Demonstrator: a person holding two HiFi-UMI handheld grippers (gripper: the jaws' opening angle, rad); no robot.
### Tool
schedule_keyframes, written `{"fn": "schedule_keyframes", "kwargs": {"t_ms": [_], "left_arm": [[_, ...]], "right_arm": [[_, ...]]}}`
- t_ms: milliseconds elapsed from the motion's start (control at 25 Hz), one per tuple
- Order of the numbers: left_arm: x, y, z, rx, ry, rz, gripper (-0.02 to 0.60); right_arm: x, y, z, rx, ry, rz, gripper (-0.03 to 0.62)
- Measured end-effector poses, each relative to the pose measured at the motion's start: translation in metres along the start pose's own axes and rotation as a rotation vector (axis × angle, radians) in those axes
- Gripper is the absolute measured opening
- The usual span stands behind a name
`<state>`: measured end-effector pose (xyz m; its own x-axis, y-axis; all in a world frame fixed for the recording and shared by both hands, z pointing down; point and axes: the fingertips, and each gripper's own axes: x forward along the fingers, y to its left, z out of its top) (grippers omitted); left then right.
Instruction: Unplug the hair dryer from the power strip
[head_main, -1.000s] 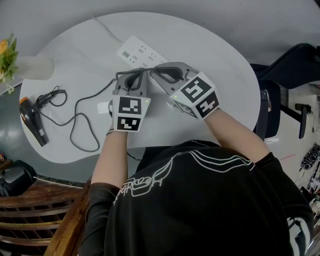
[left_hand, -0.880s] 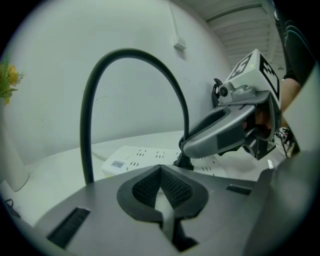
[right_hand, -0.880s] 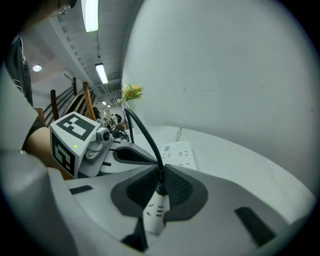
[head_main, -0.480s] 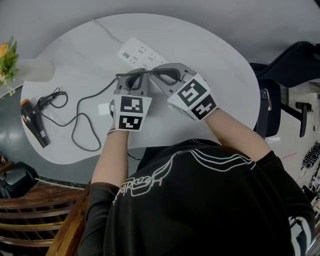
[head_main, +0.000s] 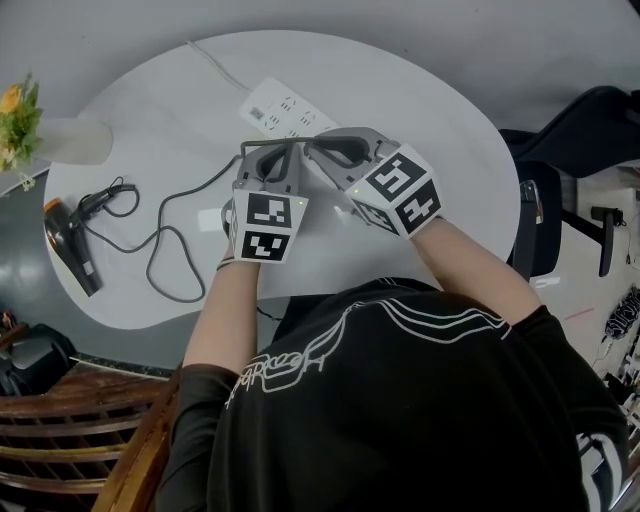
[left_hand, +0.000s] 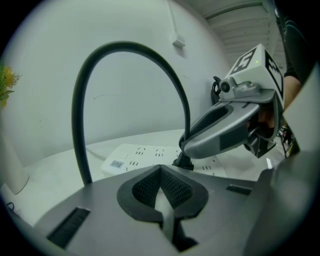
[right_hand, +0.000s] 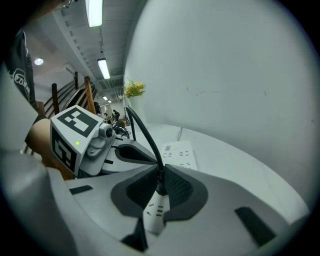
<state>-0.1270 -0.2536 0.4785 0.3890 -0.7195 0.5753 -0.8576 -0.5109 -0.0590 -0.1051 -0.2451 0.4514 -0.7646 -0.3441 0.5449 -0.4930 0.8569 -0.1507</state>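
Observation:
A white power strip (head_main: 285, 108) lies at the far side of the round white table (head_main: 440, 130). The black hair dryer (head_main: 65, 245) rests at the table's left edge, and its black cord (head_main: 170, 225) snakes across to the grippers. My right gripper (right_hand: 161, 172) is shut on the white plug (right_hand: 156, 212), held off the power strip (right_hand: 180, 154), which lies beyond it. The cord (left_hand: 125, 47) arches from the right gripper (left_hand: 187, 147) over to the left. My left gripper (left_hand: 161, 172) is shut beside it with nothing visible between its pads.
A white vase (head_main: 70, 140) with flowers stands at the table's left rim. The strip's white cable (head_main: 215, 62) runs off the far edge. A wooden chair (head_main: 60, 420) stands at lower left and a black chair (head_main: 570, 150) at right.
The right gripper has twisted slightly. Both grippers stay close together just in front of the power strip, with the cord loop still between them.

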Motion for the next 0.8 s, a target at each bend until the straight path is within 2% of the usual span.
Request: {"fn": "schedule_keyframes", "kwargs": {"t_ms": [160, 400, 480, 640, 800], "left_arm": [[0.001, 0.0, 0.0, -0.007, -0.001, 0.005, 0.002], [0.0, 0.001, 0.001, -0.012, -0.01, 0.011, 0.002], [0.0, 0.001, 0.001, 0.004, -0.012, 0.016, 0.002], [0.001, -0.001, 0.001, 0.029, -0.007, -0.001, 0.002], [0.001, -0.001, 0.001, 0.022, -0.004, -0.004, 0.002]], "right_arm": [[0.001, 0.007, 0.001, -0.099, 0.024, -0.028, 0.026], [0.002, 0.011, 0.001, -0.171, 0.041, -0.037, 0.026], [0.002, 0.007, 0.0, -0.122, 0.031, -0.026, 0.026], [-0.003, -0.004, -0.002, 0.047, -0.001, 0.014, 0.026], [-0.003, -0.004, -0.001, 0.055, -0.003, 0.016, 0.026]]}}
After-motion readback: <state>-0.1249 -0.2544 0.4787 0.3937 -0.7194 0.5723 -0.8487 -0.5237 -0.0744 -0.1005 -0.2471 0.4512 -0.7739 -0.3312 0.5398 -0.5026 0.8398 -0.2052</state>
